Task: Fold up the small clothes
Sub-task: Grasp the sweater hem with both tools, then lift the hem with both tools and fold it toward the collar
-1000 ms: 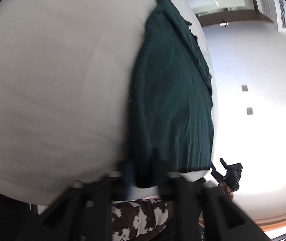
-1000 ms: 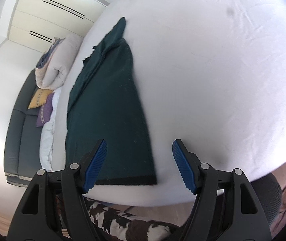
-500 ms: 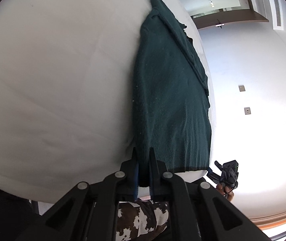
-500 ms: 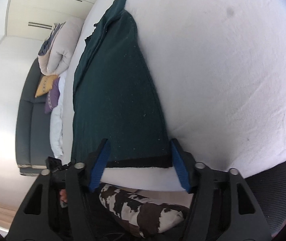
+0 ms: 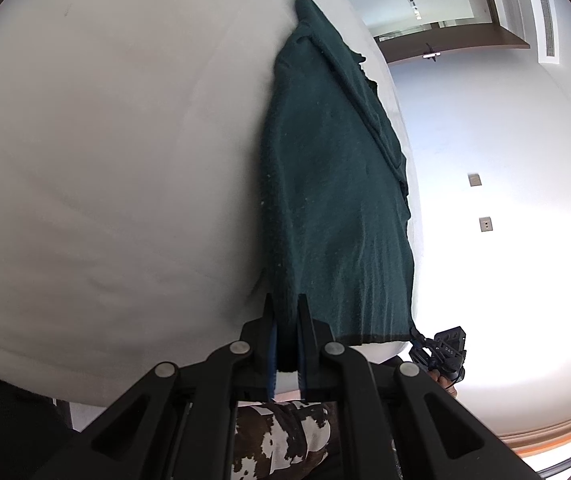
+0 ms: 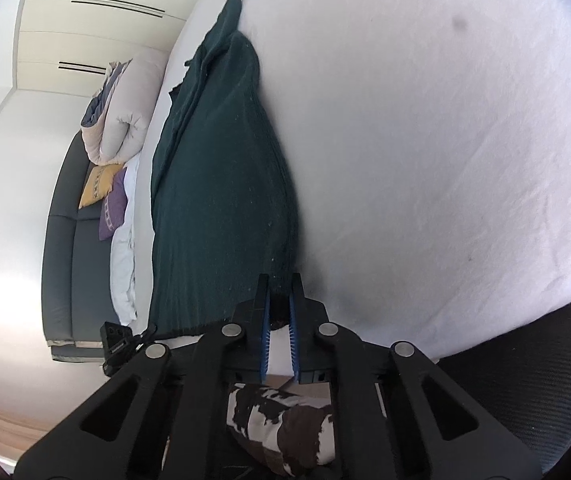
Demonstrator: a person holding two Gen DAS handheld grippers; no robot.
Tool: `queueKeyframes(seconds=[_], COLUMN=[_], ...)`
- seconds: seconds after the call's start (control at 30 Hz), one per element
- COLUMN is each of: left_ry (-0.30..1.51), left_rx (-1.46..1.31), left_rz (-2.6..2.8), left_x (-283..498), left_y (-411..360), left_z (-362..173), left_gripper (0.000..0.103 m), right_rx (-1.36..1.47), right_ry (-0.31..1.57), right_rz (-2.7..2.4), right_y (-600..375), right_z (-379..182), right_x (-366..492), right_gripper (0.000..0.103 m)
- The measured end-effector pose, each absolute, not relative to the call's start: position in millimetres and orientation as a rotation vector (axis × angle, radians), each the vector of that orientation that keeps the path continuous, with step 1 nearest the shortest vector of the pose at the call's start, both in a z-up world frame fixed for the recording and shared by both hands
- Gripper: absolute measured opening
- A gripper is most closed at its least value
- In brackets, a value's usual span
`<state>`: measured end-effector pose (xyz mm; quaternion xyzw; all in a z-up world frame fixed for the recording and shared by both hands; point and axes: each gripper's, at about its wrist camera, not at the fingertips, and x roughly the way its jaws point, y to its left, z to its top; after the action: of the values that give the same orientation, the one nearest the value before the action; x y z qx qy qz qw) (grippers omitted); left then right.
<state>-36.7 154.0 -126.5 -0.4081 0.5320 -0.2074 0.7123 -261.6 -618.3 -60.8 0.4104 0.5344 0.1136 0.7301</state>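
A dark green knitted garment (image 5: 333, 200) lies lengthwise on a white bed (image 5: 105, 160), its hem at the near edge. My left gripper (image 5: 285, 304) is shut on the hem's left corner. In the right wrist view the same green garment (image 6: 221, 184) runs away from me, and my right gripper (image 6: 279, 286) is shut on the hem's right corner. Each gripper shows small in the other's view, the right gripper (image 5: 439, 350) at the garment's far corner and the left gripper (image 6: 119, 342) likewise.
A dark sofa (image 6: 69, 248) with yellow and purple cushions and a rolled duvet (image 6: 125, 108) stands beyond the bed's left side. A person's patterned trousers (image 6: 281, 428) show below the grippers. A black chair seat (image 6: 525, 380) is at the lower right.
My right gripper moved in over the hem's right corner and shut on it from wide open. The left gripper stayed shut on its corner, and its picture sharpened.
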Motion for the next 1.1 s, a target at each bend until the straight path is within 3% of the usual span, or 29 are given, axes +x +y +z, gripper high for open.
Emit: queueKeyframes(seconds=[0.27,0.47,0.73,1.1], left_ry=[1.104,0.960,0.832,0.826], left_rx=[-1.003,-1.056,-1.093,-1.135], left_rz=[-0.490,-0.543,-0.556,-0.501], left_x=[-37.5,-15.6,64.3,206.8], left_y=[161.3,169.1,174.1,172.6], left_z=[-114.9,-70.7,-26.5,-28.9], left_gripper=[0.006,0.006,0.006,0.006], right_rx=[0.825,0.796,0.785,0.791], right_ry=[1.105,1.023,0.938,0.876], right_rz=[0.253,0.305,0.269,0.152], right_y=[-604.1,-587.7,-573.2,-581.4], right_z=[-26.7,17.6,51.5,50.6], right_x=[-250.4,-210.3,-99.4,58.9], right_gripper=[0.006,0.006,0.006,0.006])
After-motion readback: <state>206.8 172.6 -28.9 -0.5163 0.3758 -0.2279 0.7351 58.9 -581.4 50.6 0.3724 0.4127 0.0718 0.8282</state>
